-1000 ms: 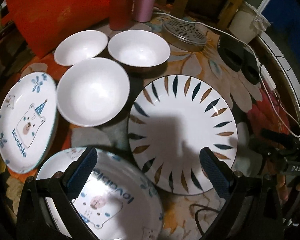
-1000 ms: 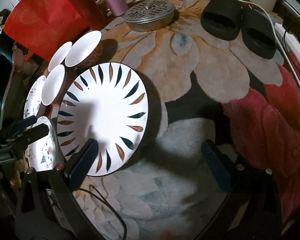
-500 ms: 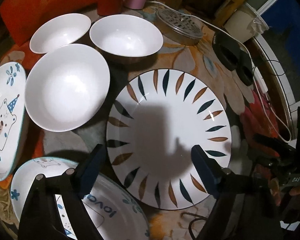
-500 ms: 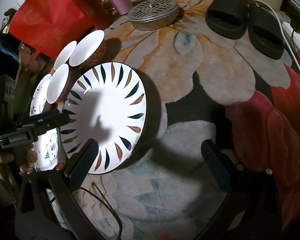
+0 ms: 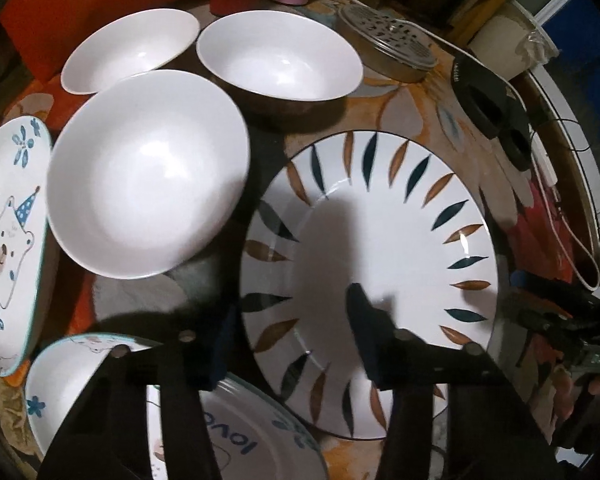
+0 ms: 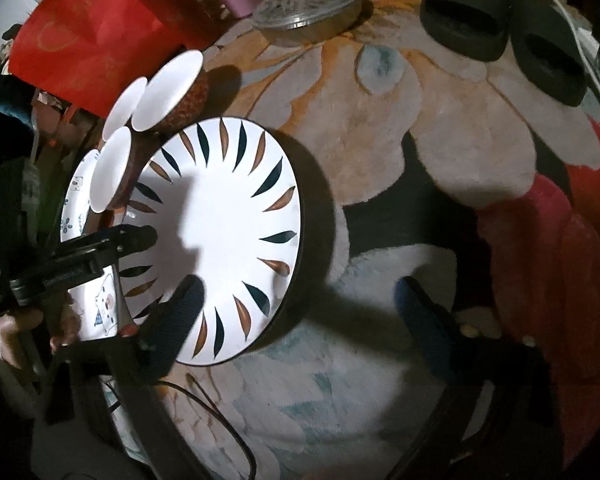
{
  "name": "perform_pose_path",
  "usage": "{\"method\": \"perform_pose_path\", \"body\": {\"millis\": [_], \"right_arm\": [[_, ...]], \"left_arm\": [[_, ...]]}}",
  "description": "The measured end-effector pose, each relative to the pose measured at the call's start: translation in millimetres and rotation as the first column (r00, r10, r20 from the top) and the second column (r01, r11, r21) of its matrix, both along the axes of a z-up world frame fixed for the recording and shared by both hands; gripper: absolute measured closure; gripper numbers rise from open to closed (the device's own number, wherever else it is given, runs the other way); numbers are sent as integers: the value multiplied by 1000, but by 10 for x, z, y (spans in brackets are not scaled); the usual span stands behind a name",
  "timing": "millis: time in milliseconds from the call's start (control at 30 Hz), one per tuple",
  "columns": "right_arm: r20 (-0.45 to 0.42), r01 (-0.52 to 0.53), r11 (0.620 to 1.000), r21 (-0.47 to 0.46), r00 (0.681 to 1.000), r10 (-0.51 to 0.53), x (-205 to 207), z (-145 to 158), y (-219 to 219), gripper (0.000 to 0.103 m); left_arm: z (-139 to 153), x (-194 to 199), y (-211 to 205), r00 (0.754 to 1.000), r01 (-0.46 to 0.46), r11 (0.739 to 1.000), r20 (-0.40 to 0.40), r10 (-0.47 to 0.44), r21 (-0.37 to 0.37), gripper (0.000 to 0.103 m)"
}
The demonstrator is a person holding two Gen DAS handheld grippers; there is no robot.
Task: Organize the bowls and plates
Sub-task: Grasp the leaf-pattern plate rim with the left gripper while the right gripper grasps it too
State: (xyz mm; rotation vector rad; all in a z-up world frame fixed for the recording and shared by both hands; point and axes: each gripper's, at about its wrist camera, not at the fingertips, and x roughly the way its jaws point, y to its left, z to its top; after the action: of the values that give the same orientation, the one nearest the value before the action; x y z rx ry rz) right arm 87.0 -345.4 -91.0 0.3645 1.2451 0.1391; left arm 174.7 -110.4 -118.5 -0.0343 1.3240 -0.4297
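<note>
The left tongs (image 5: pixel 292 328) straddle the near-left rim of the leaf-pattern plate (image 5: pixel 400 216), one finger outside the rim and one over the plate's well. Their jaws have just been closing and now stand at a middling gap with the rim between them; from the frames I cannot tell that the pads press on it yet. The plate lies flat on the flowered rug (image 6: pixel 380 152), close to the large white bowl (image 5: pixel 148 172), with two more white bowls (image 5: pixel 280 60) behind and two bear-print plates (image 5: pixel 8 240) at the left and near edge.

The right tongs (image 6: pixel 300 304) hover wide on the plate's other side. Their jaws have just narrowed a little; the left finger lies over the plate's near edge, the right one over bare rug, and they grip nothing.

Risks, as I judge them: a pinch on one rim of a broad, glazed plate is a weak hold, so the plate may pivot and slip out once lifted. The far rim could then swing into the large bowl or drop onto the bear plate (image 5: pixel 228 440) that lies just under the left tongs. If the outer finger catches the rug pile, the pads may close short of the rim. The dark cable (image 6: pixel 220 412) near the right tongs could snag.
</note>
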Motion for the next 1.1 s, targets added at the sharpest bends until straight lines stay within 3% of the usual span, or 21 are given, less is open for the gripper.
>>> {"method": "perform_pose_path", "body": {"millis": [167, 200, 267, 333, 433, 567, 733, 1100], "right_arm": [[-42, -30, 999, 27, 999, 31, 99, -143, 91, 43], [-55, -28, 999, 45, 998, 31, 117, -176, 97, 46], [-77, -28, 997, 69, 997, 33, 150, -233, 108, 66], [-87, -40, 996, 78, 995, 46, 169, -266, 134, 73], [-81, -76, 995, 59, 993, 81, 179, -254, 186, 73], [-91, -106, 994, -4, 990, 105, 191, -241, 247, 78], [-97, -60, 998, 12, 993, 61, 189, -262, 211, 82], [-48, -66, 997, -44, 997, 64, 114, -127, 145, 84]], "left_arm": [[-12, 20, 65, 1000, -5, 1000, 3, 5, 10, 68], [-12, 16, 49, 1000, 5, 1000, 6, -5, 25, 68], [-13, -2, -2, 999, 28, 998, 21, -29, 62, 68], [-17, -30, -49, 998, 49, 993, 39, -54, 109, 69], [-26, -50, -97, 996, 62, 986, 60, -71, 153, 69], [-26, -50, -85, 997, 34, 987, 61, -44, 155, 69], [-14, -39, 29, 999, 11, 993, 45, -16, 114, 80], [61, -241, -60, 995, 66, 994, 69, -72, 83, 81]]}}
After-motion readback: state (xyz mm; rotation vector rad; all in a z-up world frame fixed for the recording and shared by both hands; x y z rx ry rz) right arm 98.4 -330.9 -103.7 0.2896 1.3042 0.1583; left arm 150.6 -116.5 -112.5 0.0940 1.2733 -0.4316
